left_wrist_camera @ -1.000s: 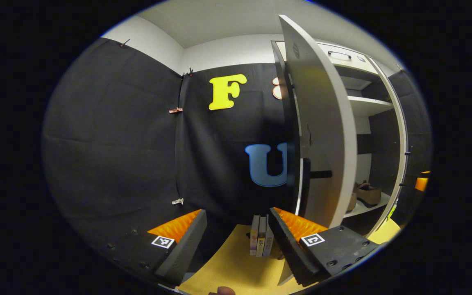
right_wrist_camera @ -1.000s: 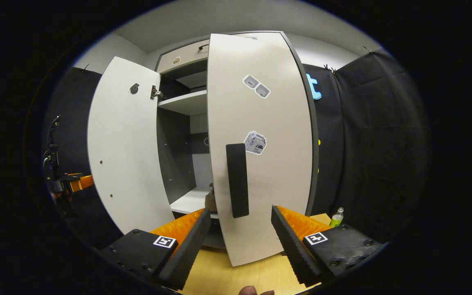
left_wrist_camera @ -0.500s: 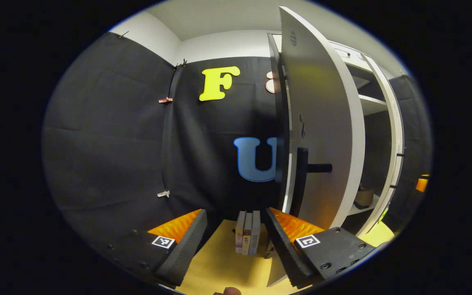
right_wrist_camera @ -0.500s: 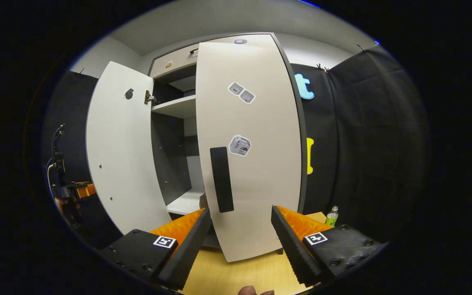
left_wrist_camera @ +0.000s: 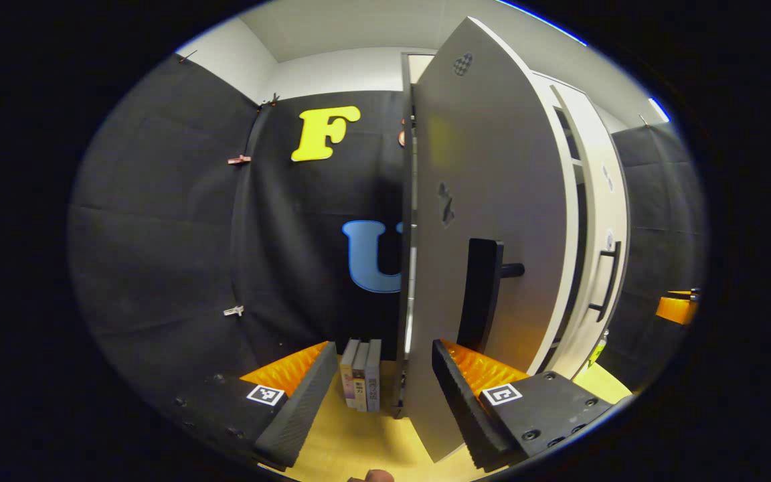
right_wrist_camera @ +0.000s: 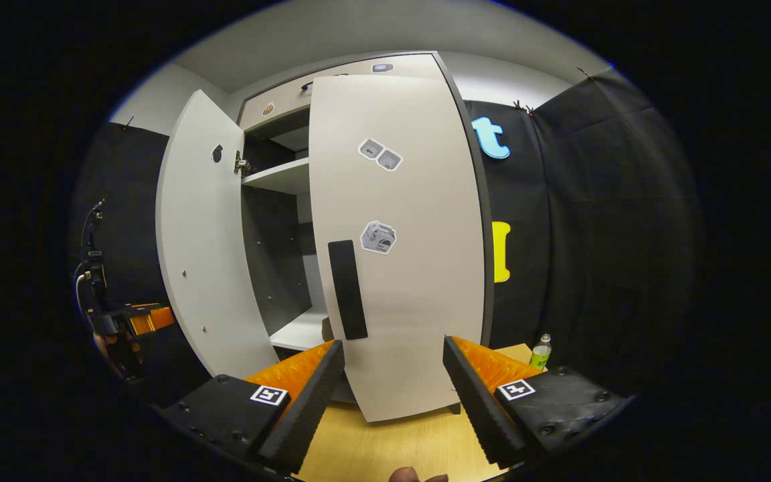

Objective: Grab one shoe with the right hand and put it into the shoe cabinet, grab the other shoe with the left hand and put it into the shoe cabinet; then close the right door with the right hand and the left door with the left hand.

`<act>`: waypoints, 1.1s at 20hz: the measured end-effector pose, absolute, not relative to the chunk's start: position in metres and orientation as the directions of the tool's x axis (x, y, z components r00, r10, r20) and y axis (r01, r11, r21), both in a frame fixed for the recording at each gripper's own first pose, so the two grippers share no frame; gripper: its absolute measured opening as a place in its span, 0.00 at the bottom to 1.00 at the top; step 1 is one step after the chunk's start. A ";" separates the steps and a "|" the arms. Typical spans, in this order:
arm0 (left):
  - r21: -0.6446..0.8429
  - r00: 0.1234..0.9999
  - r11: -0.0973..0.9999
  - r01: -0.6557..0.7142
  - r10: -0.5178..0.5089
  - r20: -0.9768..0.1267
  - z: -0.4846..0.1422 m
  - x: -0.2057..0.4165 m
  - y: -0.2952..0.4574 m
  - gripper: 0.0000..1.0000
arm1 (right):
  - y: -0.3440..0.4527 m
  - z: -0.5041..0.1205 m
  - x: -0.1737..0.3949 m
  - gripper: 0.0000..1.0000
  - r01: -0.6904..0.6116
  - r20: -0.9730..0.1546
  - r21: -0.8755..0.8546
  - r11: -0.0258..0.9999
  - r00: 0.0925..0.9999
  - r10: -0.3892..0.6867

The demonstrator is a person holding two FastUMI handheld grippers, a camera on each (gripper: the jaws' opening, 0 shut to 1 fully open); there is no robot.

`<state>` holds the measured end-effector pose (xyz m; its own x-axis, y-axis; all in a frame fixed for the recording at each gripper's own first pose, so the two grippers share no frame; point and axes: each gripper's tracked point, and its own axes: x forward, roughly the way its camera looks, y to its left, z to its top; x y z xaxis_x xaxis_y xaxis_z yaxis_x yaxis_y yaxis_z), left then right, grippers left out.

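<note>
In the left gripper view, your left gripper [left_wrist_camera: 377,395] is hanging with fingers apart before the left door [left_wrist_camera: 486,221], which is hiding the cabinet's inside. In the right gripper view, your right gripper [right_wrist_camera: 392,395] is gaping at the right door [right_wrist_camera: 405,268]; a shoe [right_wrist_camera: 326,328] is barely peeking past its edge on the shelf [right_wrist_camera: 295,331].

We are in a staged recording booth, not a lived-in home: black cloth [right_wrist_camera: 600,221] drapes the walls below white plaster, clipped at the seams, and a white shoe cabinet [right_wrist_camera: 392,234] stands on a wooden desk [right_wrist_camera: 392,448] beside books [left_wrist_camera: 361,375] and a bottle [right_wrist_camera: 541,353].
</note>
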<state>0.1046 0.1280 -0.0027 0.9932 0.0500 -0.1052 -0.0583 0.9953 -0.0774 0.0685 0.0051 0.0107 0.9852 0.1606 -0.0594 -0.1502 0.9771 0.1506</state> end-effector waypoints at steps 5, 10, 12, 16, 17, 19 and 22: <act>-0.097 0.995 0.995 -0.007 -0.002 -0.096 0.001 0.118 0.082 0.92 | -0.004 0.019 0.072 0.98 -0.154 -0.046 0.155 0.976 0.986 0.163; -0.133 0.993 0.990 0.055 -0.069 -0.100 -0.001 0.122 0.033 0.92 | -0.006 0.017 0.072 0.98 -0.153 -0.052 0.163 0.975 0.985 0.163; -0.125 0.991 0.990 0.068 -0.081 -0.106 -0.002 0.118 0.020 0.93 | -0.005 0.016 0.070 0.98 -0.152 -0.053 0.155 0.976 0.985 0.162; -0.107 0.988 0.990 0.090 -0.102 -0.113 -0.006 0.107 0.004 0.93 | -0.004 0.017 0.069 0.98 -0.154 -0.050 0.158 0.975 0.985 0.163; -0.104 0.988 0.990 0.095 -0.107 -0.114 -0.007 0.104 0.001 0.93 | -0.003 0.018 0.068 0.98 -0.154 -0.048 0.160 0.975 0.985 0.164; -0.101 0.987 0.989 0.105 -0.116 -0.112 -0.006 0.097 -0.003 0.93 | 0.002 0.018 0.065 0.98 -0.157 -0.047 0.158 0.975 0.985 0.166; -0.095 0.986 0.988 0.119 -0.128 -0.103 -0.002 0.087 -0.005 0.93 | 0.006 0.020 0.061 0.98 -0.154 -0.047 0.147 0.977 0.986 0.163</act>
